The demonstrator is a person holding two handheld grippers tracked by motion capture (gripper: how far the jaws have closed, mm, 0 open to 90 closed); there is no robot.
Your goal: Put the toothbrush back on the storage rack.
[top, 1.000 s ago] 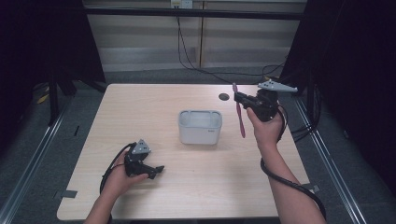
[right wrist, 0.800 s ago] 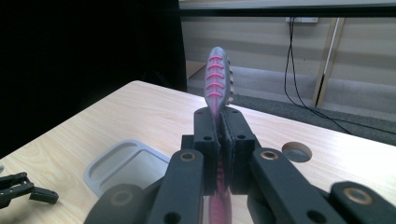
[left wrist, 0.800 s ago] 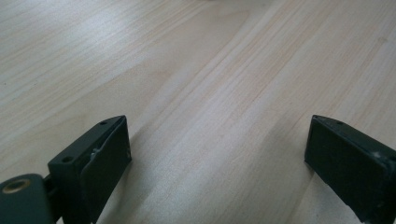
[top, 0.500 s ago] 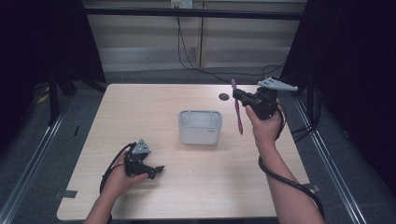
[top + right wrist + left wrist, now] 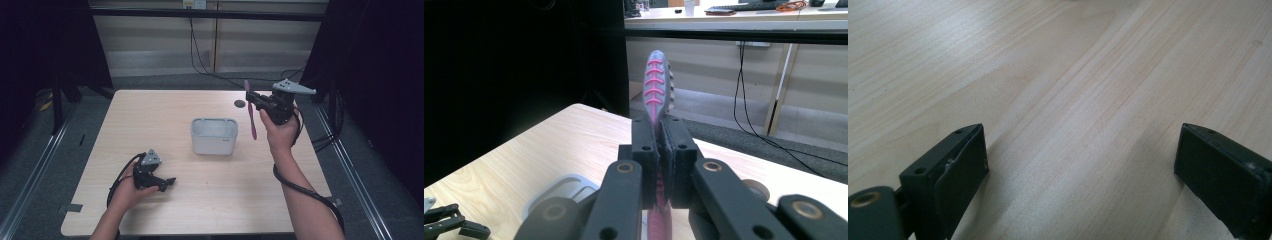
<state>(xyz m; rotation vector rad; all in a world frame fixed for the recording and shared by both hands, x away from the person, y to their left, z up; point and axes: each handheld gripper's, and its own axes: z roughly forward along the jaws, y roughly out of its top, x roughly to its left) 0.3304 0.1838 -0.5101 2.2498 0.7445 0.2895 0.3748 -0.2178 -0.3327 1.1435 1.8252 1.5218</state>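
A pink and grey toothbrush (image 5: 252, 122) hangs upright in the air to the right of the pale container (image 5: 214, 136) that stands mid-table. My right gripper (image 5: 250, 98) is shut on its handle, bristle head up. In the right gripper view the brush head (image 5: 657, 84) rises above the closed jaws of the right gripper (image 5: 661, 131), with the container (image 5: 558, 188) low at the left. My left gripper (image 5: 169, 182) rests on the table near the front left, open. In the left gripper view nothing but bare wood lies between the spread jaws of the left gripper (image 5: 1080, 160).
A small dark round disc (image 5: 240, 103) lies on the wooden table (image 5: 150, 115) behind the container, near the right gripper. Cables (image 5: 320, 142) trail off the table's right edge. Dark curtains stand at both sides, and a rail runs along the back.
The right gripper with the toothbrush has drifted slightly left, closer to the container. The left gripper has stayed where it was.
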